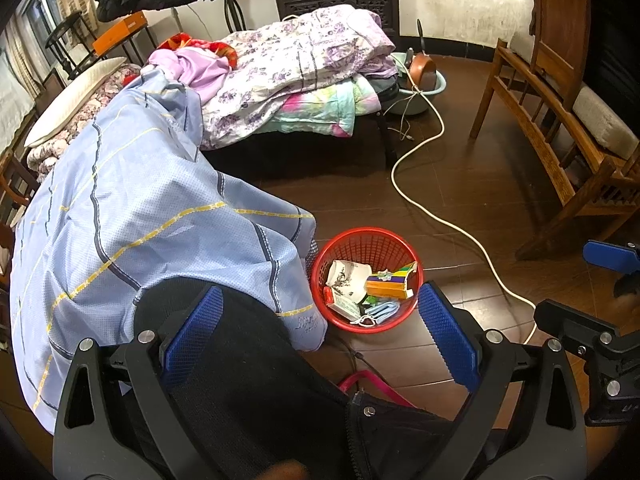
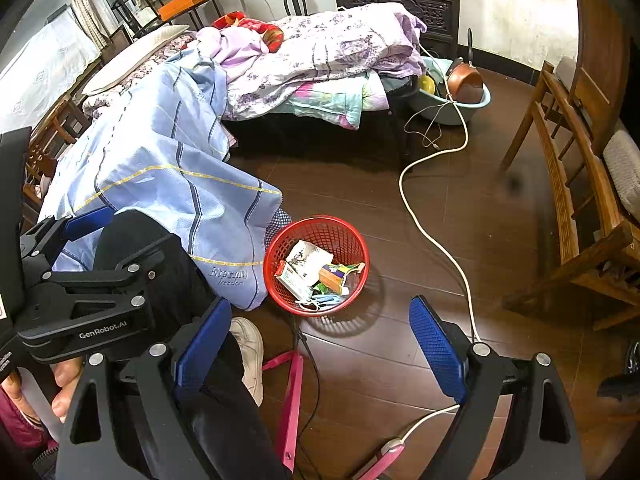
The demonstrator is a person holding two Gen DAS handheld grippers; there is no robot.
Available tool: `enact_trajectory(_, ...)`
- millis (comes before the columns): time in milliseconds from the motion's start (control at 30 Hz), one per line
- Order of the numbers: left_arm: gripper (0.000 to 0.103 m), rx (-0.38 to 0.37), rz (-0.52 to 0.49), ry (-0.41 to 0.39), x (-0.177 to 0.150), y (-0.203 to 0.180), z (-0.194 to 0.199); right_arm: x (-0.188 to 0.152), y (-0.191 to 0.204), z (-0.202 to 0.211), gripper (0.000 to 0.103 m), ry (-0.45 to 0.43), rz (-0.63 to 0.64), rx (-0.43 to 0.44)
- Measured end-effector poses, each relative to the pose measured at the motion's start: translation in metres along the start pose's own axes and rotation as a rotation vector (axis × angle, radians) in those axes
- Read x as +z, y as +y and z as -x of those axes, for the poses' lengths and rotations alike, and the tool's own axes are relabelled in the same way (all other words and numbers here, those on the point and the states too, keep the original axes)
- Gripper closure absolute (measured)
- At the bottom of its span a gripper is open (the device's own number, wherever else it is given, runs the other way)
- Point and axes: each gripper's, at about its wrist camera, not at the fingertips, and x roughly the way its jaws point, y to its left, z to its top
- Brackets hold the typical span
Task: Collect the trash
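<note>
A red mesh waste basket [image 1: 362,240] [image 2: 320,228] stands on the dark wooden floor beside the bed. It holds a crumpled white paper [image 1: 348,274] [image 2: 308,258], an orange and purple carton [image 1: 390,285] [image 2: 334,276], a small packet [image 2: 290,278] and blue face masks [image 1: 380,310] [image 2: 320,300]. My left gripper [image 1: 320,332] hovers open above the basket's near side, over a person's black-clad leg. My right gripper [image 2: 324,344] is open too, above bare floor just in front of the basket. Neither holds anything.
A blue sheet [image 1: 132,216] hangs off the bed next to the basket. A white cable [image 2: 432,232] snakes across the floor to a basin with a pan [image 2: 460,92]. Wooden chairs [image 2: 580,208] stand at right. A pink frame [image 2: 294,396] and a white shoe [image 2: 250,352] lie near my feet.
</note>
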Motion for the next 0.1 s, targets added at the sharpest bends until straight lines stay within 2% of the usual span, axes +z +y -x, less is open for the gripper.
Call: enact_trajectory(100,0.009,0.002,-0.001,-0.001,-0.0011,0.0004,-0.0007,-0.0003,0.0002,-0.0004,0.014,0.001,-0.003,0.000)
